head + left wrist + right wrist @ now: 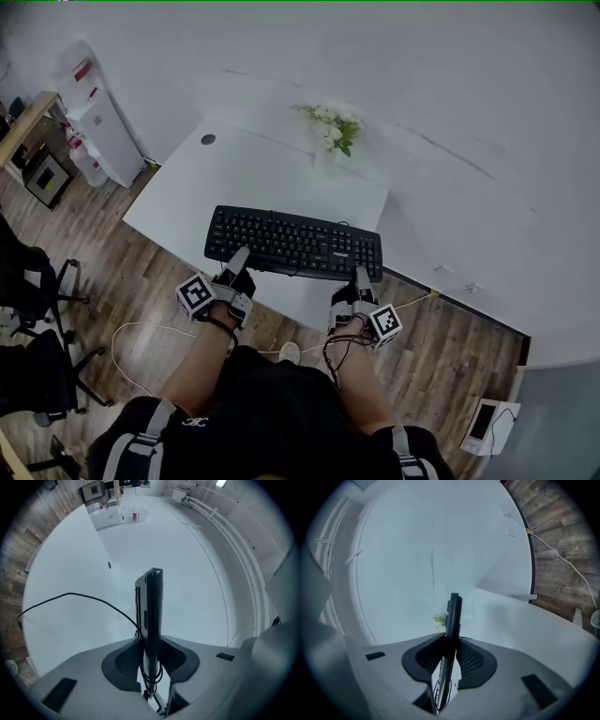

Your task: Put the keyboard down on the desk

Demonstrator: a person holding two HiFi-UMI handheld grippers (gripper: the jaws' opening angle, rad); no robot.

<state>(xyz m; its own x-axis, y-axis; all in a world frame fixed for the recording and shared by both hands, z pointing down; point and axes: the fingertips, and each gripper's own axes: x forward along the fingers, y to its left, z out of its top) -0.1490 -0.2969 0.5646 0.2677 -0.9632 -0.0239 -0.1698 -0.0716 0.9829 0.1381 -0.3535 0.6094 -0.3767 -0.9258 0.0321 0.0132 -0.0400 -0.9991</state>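
A black keyboard hangs level over the near half of the white desk, held at both front corners. My left gripper is shut on its left front edge, my right gripper on its right front edge. In the left gripper view the keyboard shows edge-on, clamped between the dark pads, with its black cable looping off to the left over the desk. Seen edge-on in the right gripper view too, the keyboard is pinched between the pads.
A pot of white flowers stands at the desk's far edge. A round cable hole lies at the desk's far left. A white cabinet stands left of the desk, office chairs on the wood floor at left. A cable trails across the floor.
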